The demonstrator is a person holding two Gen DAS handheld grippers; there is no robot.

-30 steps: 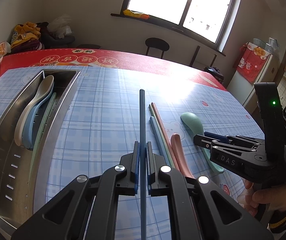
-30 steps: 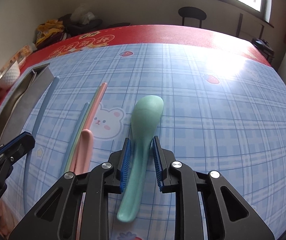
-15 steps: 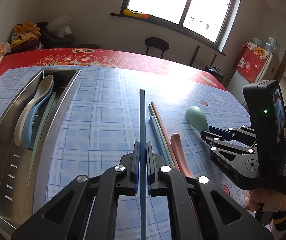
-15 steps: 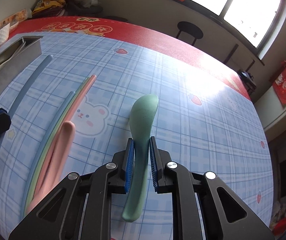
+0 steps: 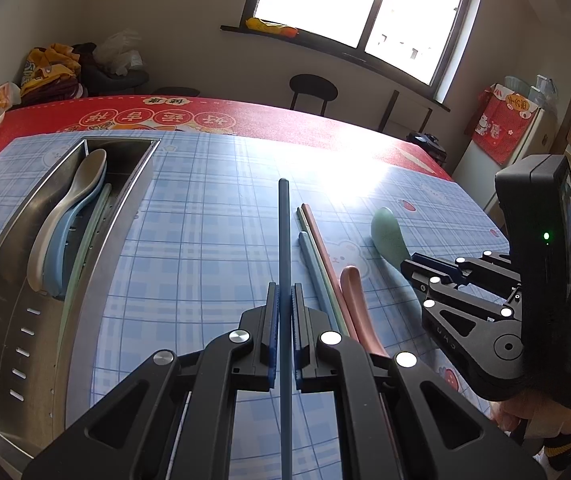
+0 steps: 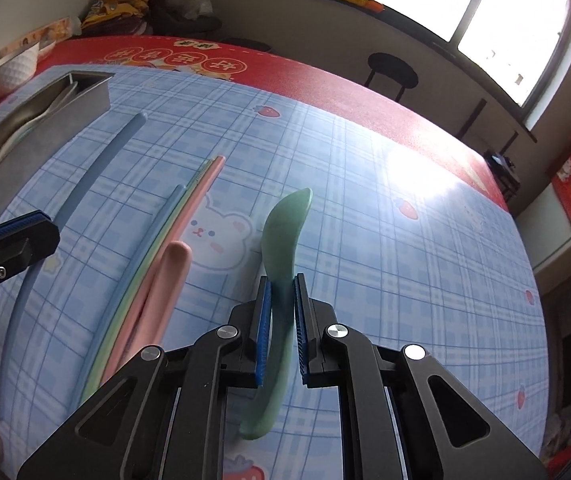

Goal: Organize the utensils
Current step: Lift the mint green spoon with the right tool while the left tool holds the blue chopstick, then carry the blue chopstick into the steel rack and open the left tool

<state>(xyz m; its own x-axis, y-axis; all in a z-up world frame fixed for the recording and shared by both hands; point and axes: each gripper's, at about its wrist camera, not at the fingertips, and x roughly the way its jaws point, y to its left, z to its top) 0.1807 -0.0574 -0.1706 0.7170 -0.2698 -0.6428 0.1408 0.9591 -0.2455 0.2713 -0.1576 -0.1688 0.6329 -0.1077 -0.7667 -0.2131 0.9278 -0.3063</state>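
**Both tools loaded, green spoon coming off the counter**

Reading left to right. The steel tray (image 5: 3, 320) is sitting at the far left, already holding a pale spoon (image 5: 73, 208) stacked on a blue spoon (image 5: 59, 260). My left tool (image 5: 284, 320) is staying put, clamped on the dark blue chopstick (image 5: 284, 232), which points up the counter (image 5: 205, 240). Just right of it, the loose chopsticks (image 5: 317, 256) and the pink spoon (image 5: 355, 300) are lying untouched. On the right, my right tool (image 6: 282, 320) has just been closing and is now pinching the green spoon (image 6: 285, 232) by its handle; the spoon is rolling onto its edge compared with a second ago. I am judging the grasp secure, so both pieces look ready to go to the tray.
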